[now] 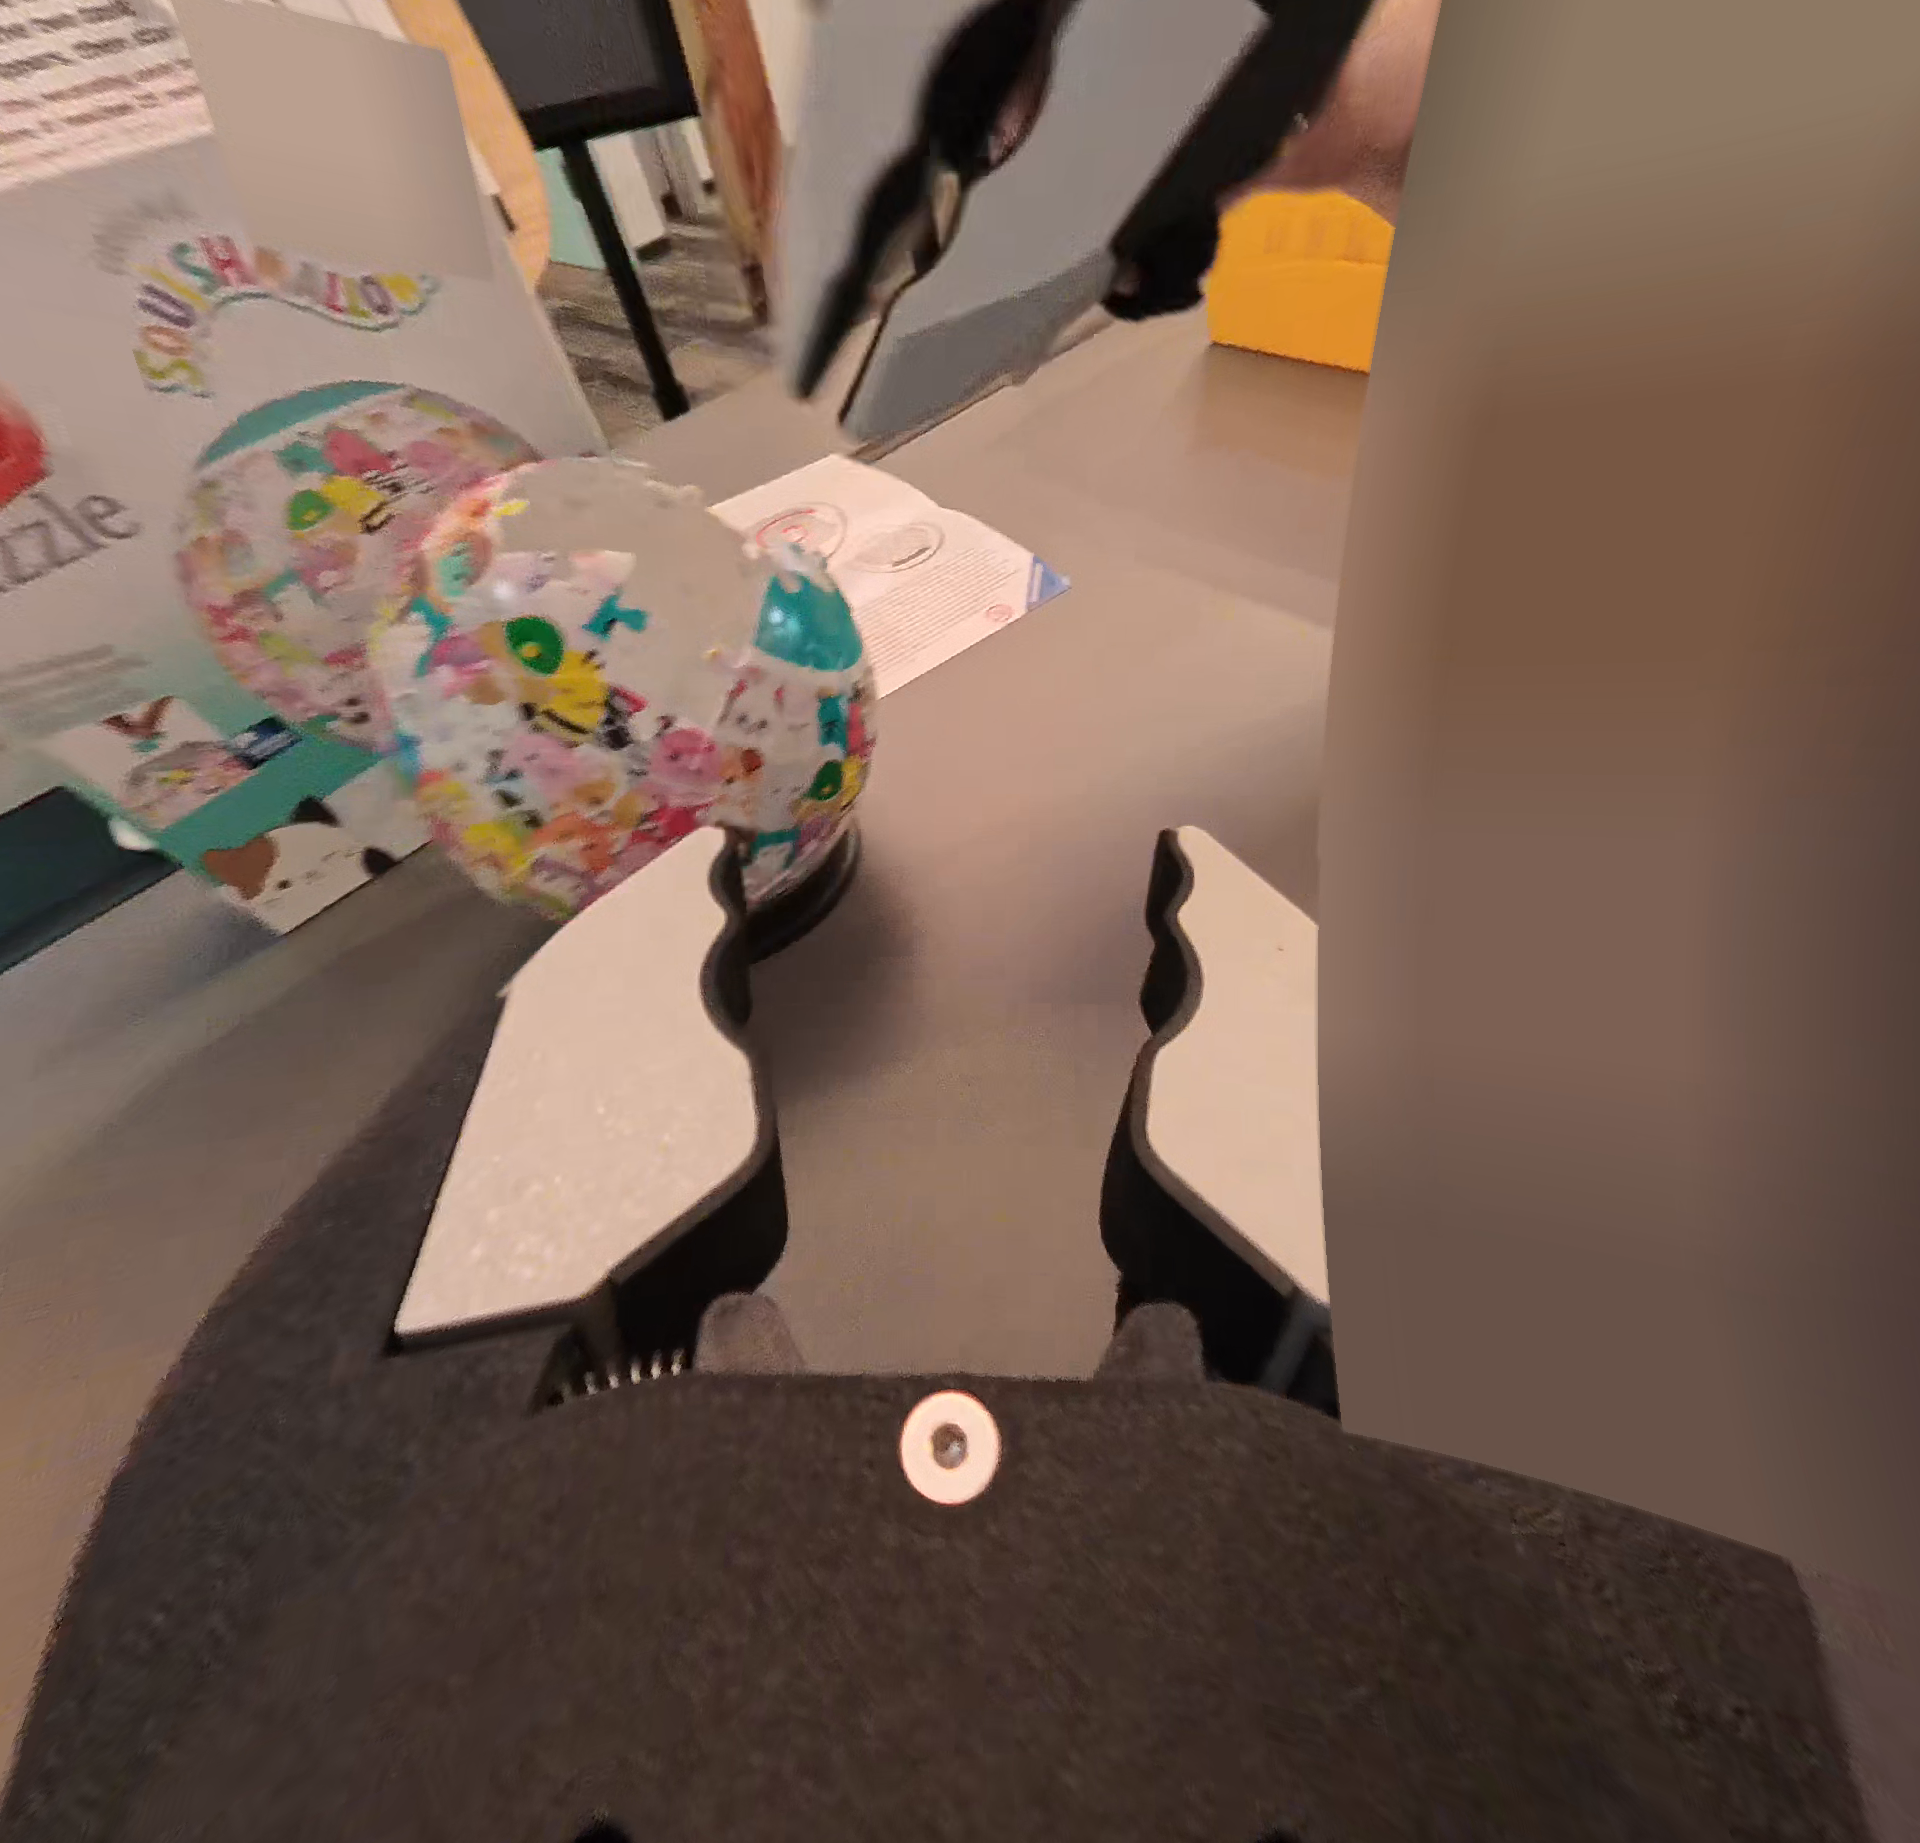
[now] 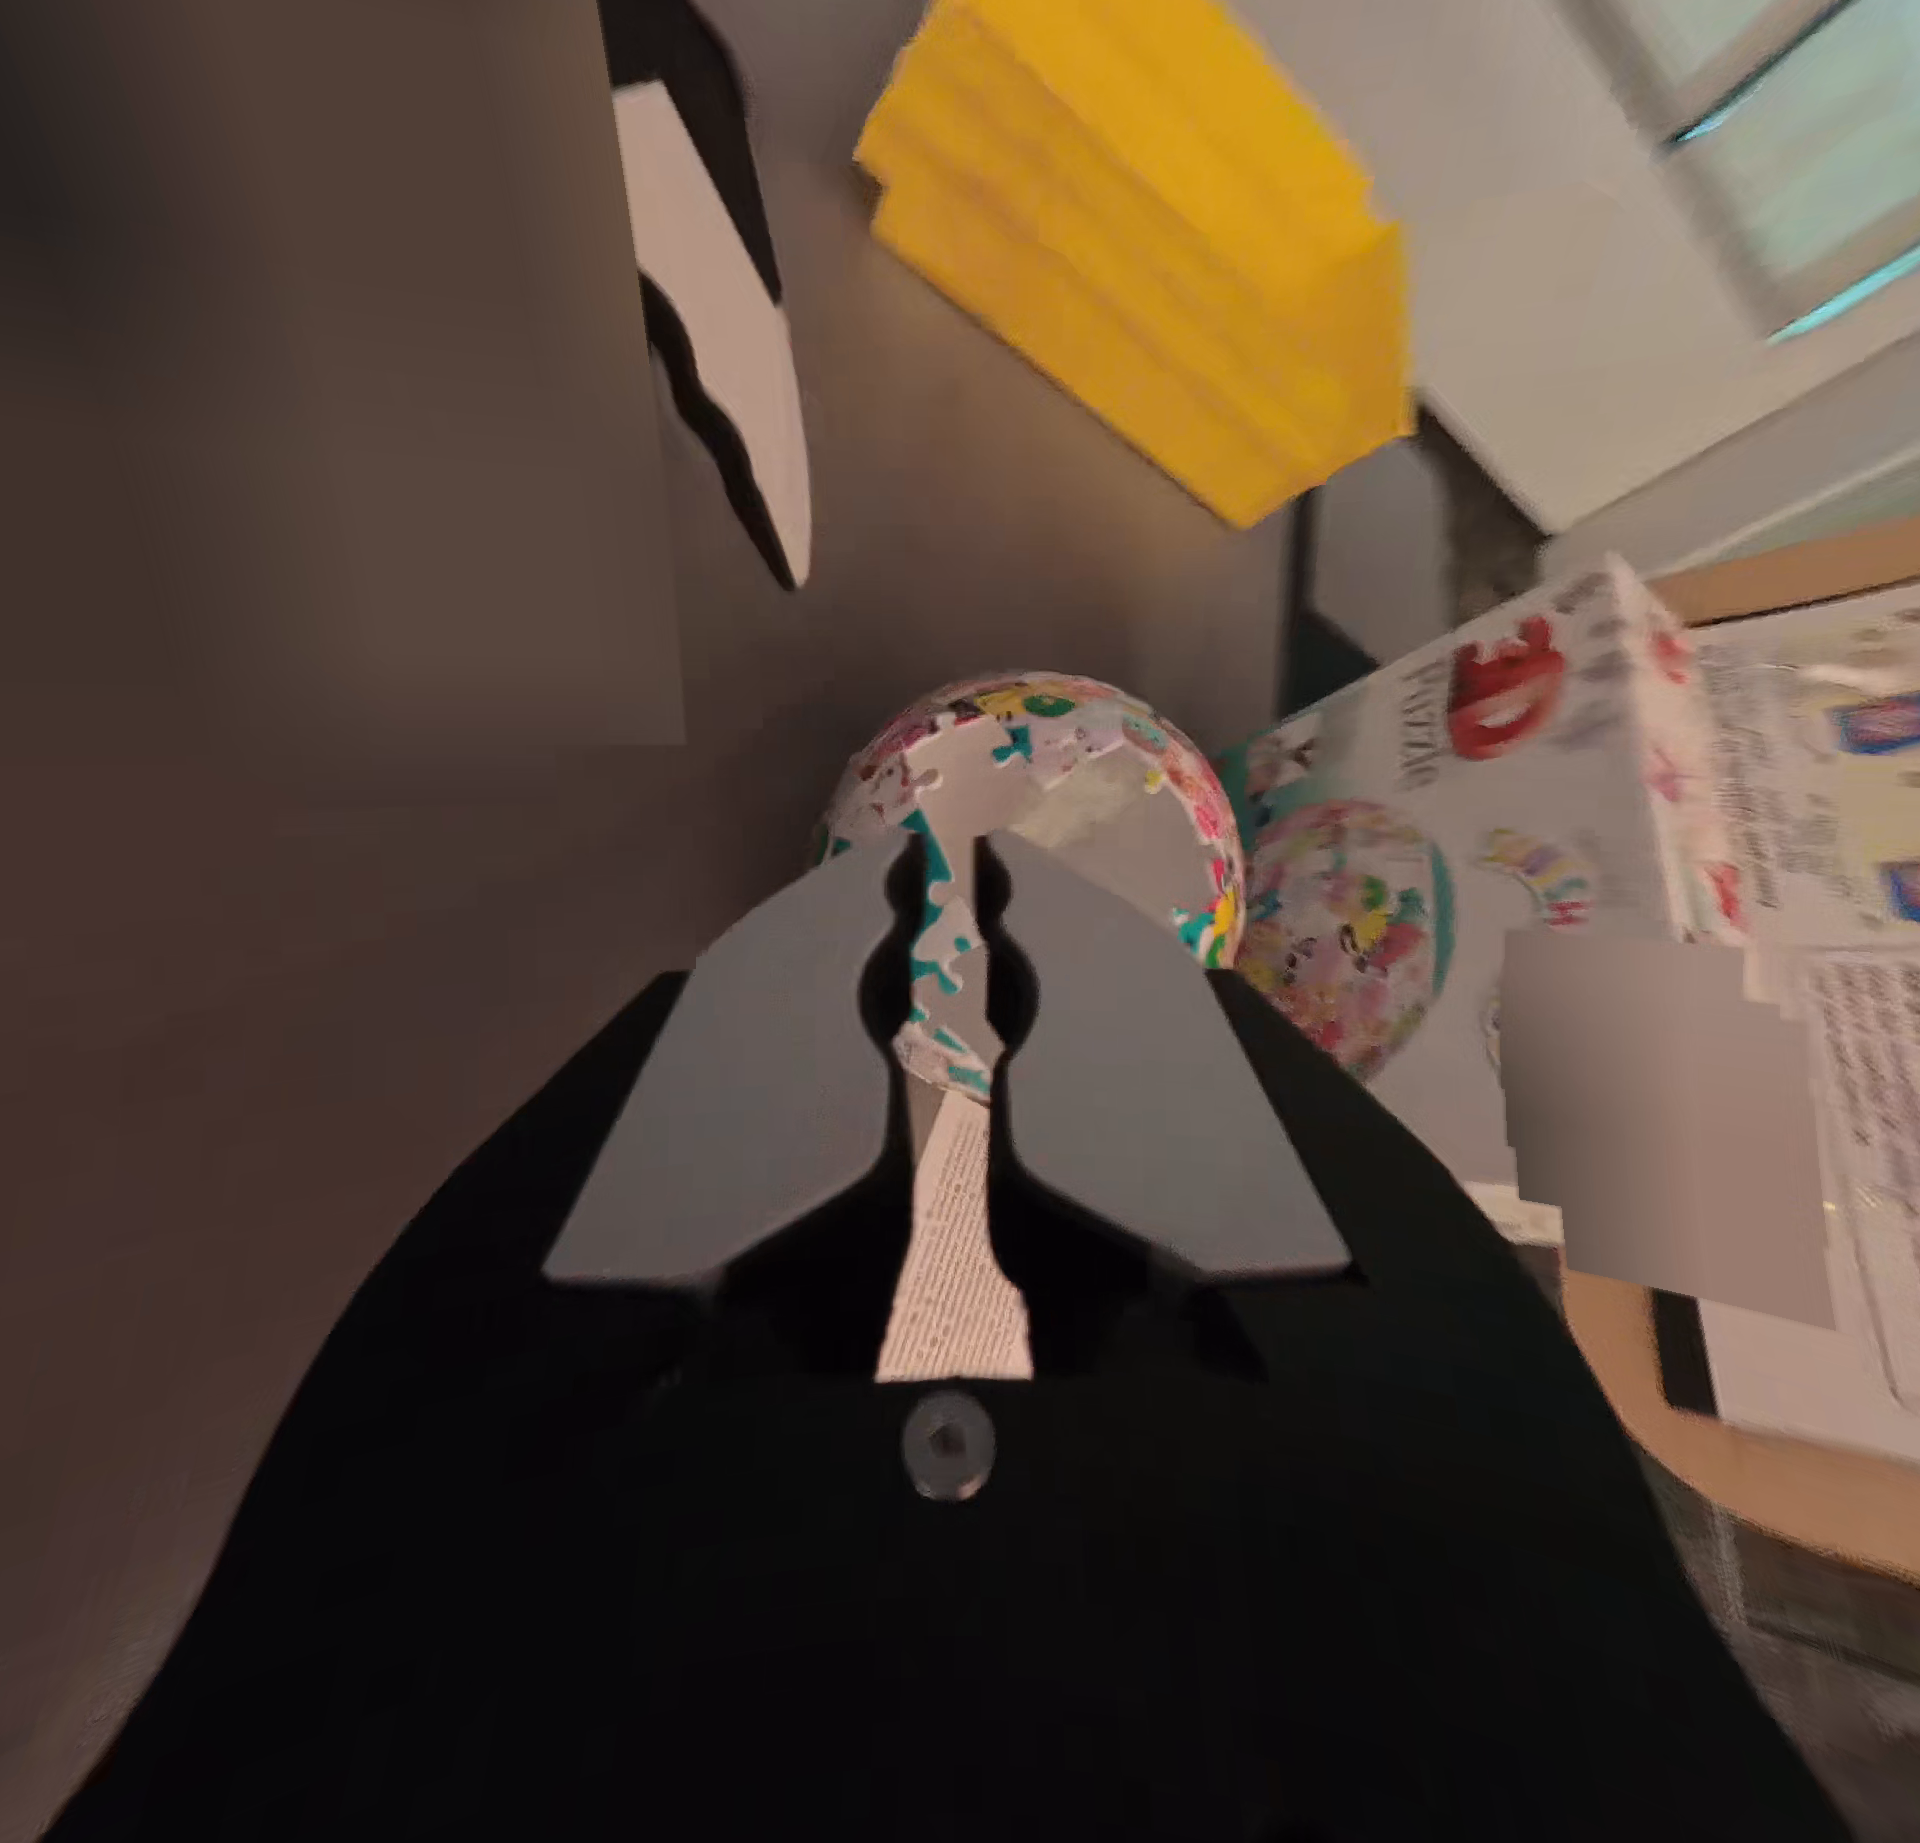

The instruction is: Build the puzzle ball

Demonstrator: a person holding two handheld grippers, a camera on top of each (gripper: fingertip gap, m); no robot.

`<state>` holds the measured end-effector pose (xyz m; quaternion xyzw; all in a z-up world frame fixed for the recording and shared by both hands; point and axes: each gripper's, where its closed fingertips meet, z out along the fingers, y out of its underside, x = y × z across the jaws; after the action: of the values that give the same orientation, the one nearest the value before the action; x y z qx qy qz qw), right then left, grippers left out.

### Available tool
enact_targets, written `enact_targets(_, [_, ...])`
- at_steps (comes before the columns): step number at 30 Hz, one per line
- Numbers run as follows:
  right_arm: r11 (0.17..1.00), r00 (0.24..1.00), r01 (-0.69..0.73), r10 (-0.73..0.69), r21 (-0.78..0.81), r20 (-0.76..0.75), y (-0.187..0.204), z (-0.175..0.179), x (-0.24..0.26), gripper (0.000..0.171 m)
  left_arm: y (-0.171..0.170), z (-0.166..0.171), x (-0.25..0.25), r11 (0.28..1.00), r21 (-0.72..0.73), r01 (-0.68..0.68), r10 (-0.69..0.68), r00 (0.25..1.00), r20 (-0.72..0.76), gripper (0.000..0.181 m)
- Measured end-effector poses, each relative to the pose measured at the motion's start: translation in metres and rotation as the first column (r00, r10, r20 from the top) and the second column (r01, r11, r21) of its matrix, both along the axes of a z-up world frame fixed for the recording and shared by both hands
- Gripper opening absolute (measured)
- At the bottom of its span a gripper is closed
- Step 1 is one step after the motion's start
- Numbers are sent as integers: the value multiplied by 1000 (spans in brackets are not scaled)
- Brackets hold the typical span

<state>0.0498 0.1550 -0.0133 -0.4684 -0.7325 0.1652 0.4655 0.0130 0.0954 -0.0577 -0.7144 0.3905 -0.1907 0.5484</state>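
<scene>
The puzzle ball (image 1: 623,692) stands on a black ring stand (image 1: 805,905) on the grey table, colourful outside, with a large open gap at its top showing the grey inside. My left gripper (image 1: 945,858) is open and empty, low over the table just right of the ball. My right gripper (image 2: 951,848) hovers above the ball (image 2: 1091,754) and is shut on a thin teal-and-white puzzle piece (image 2: 935,952). In the left wrist view the right gripper (image 1: 842,370) is blurred, high behind the ball.
The puzzle box (image 1: 312,391) stands upright right behind the ball and also shows in the right wrist view (image 2: 1507,806). An instruction leaflet (image 1: 935,567) lies flat on the table (image 1: 1091,754). A yellow block (image 1: 1299,276) sits at the far edge. There is about 9 centimeters between the tips of the two grippers.
</scene>
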Motion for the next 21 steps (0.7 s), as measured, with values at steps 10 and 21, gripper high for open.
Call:
enact_targets(10, [946,936,323,-323,-21,-141,-9,-58,1,1,33,-1,-48,997,-71,28,-35,995,-98,73])
enact_targets(21, [882,891,438,-400,174,-213,5,-62,3,1,52,3,-51,995,-77,66,-77,985,-154,77])
